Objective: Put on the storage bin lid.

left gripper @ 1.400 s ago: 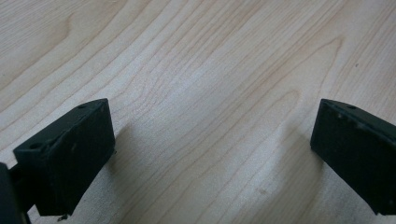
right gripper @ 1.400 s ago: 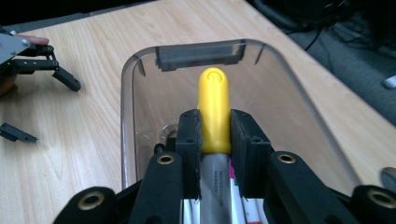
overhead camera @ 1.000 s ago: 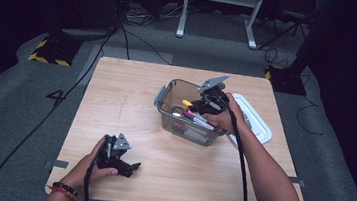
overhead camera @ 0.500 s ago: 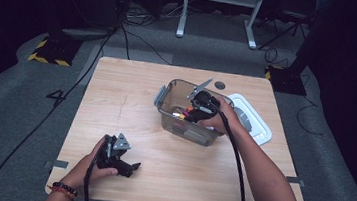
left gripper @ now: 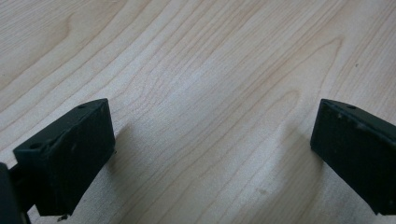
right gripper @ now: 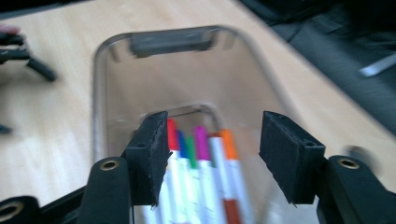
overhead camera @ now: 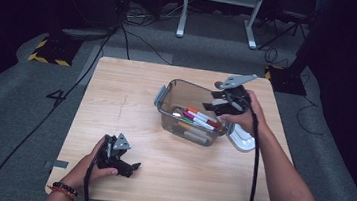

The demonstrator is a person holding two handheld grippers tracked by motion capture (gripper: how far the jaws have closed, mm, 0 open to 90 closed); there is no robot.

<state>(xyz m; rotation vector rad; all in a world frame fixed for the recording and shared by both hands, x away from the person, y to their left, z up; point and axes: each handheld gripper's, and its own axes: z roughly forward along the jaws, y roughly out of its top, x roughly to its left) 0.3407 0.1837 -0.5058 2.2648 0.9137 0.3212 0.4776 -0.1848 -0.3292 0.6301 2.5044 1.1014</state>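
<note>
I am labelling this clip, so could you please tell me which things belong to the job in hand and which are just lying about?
In the job:
- right gripper, open over the box
- markers
- clear storage box

Lying about:
- left gripper, open, resting on the table
- white lid beside the box

High view looks down over the pale wooden table (overhead camera: pixel 116 99); right gripper view peers close into the clear plastic marker box (right gripper: pixel 112 84), shared by both
</note>
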